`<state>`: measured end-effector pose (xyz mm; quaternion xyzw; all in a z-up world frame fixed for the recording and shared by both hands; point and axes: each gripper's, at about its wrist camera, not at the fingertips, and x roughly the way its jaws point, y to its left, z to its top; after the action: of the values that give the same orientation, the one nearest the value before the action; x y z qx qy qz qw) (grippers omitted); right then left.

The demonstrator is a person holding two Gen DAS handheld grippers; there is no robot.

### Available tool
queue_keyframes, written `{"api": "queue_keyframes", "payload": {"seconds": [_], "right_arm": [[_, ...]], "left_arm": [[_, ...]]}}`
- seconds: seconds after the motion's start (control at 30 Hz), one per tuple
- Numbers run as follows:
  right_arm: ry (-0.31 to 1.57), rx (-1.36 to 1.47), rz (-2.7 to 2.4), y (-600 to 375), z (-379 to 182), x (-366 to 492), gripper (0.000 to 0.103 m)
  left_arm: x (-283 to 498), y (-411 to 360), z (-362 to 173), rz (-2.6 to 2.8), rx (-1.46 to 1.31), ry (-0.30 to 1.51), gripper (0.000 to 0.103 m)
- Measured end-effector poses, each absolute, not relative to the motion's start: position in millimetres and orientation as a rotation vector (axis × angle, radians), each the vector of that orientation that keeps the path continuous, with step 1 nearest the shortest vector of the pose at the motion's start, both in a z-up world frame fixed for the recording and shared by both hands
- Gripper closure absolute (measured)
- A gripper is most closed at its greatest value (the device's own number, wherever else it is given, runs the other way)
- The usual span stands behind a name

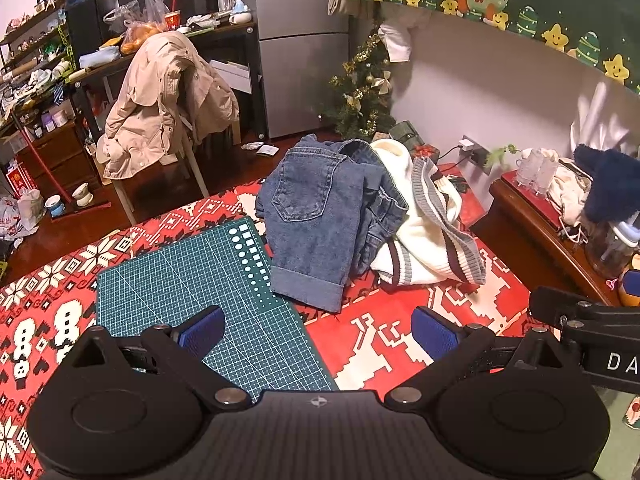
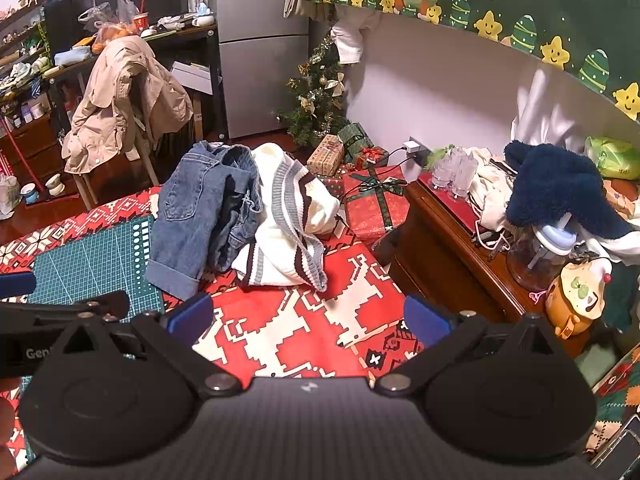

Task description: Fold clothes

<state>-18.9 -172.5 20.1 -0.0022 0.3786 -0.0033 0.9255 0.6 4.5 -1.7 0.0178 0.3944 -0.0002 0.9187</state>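
Jeans, loosely bunched with a back pocket facing up and one cuffed leg hanging toward the camera, lie ahead of both jaws on a red and white patterned cloth that covers the tabletop. Touching them on their right side is a crumpled white sweater with grey and dark striped trim; the two garments overlap in one heap.

In the left wrist view the left gripper hangs above the cloth with its jaws spread wide and nothing between them. Its left blue pad is over a green cutting mat, its right pad over bare cloth. The cuff of the jeans rests on the far corner of the mat, just ahead of the jaws.

In the right wrist view the right gripper is likewise released, jaws wide apart over the patterned cloth, holding nothing. The heap lies ahead and a little to the left of its jaws, near but not touching. Part of the left gripper shows at the left edge of this view, so the two tools are side by side.

Beyond the heap stand wrapped gift boxes and a small decorated tree.
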Motion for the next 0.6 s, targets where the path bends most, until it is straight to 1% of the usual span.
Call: {"api": "queue_keyframes", "payload": {"seconds": [0.6], "right_arm": [[0.768, -0.019, 0.004, -169.4, 16.2, -20.6, 0.001]], "left_arm": [[-1.9, 5.5, -7.7, -0.009, 0.043, 0.797, 0.003]]}}
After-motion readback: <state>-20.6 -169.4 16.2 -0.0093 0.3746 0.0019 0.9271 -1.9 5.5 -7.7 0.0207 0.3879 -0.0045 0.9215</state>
